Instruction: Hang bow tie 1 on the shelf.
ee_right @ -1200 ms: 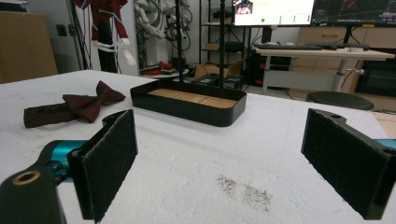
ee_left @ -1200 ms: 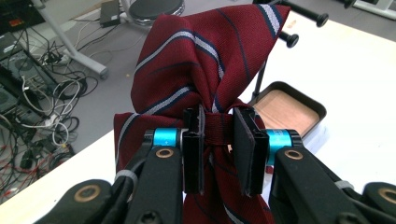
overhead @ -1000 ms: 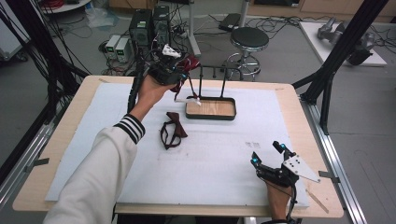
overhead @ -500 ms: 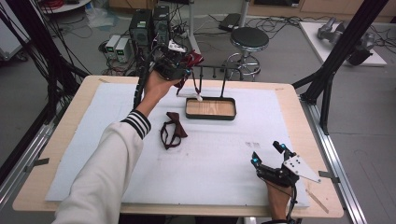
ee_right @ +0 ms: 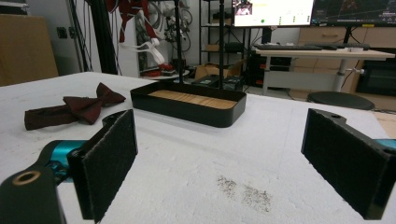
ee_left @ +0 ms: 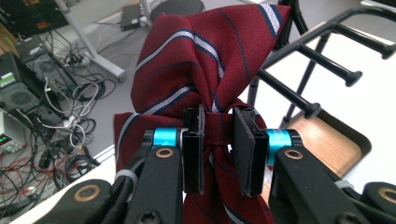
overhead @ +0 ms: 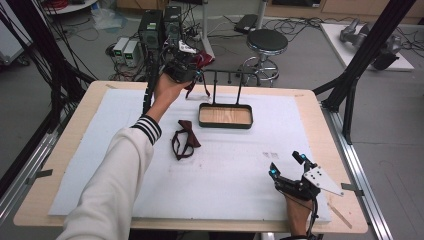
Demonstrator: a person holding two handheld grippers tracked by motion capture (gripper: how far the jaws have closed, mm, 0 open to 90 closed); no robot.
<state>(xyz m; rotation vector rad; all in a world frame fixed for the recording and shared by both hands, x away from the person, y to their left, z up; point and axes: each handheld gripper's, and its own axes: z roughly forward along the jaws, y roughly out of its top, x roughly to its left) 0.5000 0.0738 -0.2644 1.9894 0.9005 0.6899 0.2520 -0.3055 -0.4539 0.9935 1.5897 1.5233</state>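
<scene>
Striped red bow tie point(ee_left: 205, 70) is pinched at its knot by the left hand-held gripper point(ee_left: 218, 140), held up beside the black rack point(overhead: 226, 95) at the counter's point(overhead: 310, 107) far edge. Right hand-held gripper point(overhead: 287, 165) rests near the front edge, jaws apart.

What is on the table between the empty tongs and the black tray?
Nothing: in the right gripper view, bare white mat runs from the open right tongs to the black tray, apart from small dark specks.

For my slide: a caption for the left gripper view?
Left tool pinches a striped bow tie by its knot beside the rack.
</scene>
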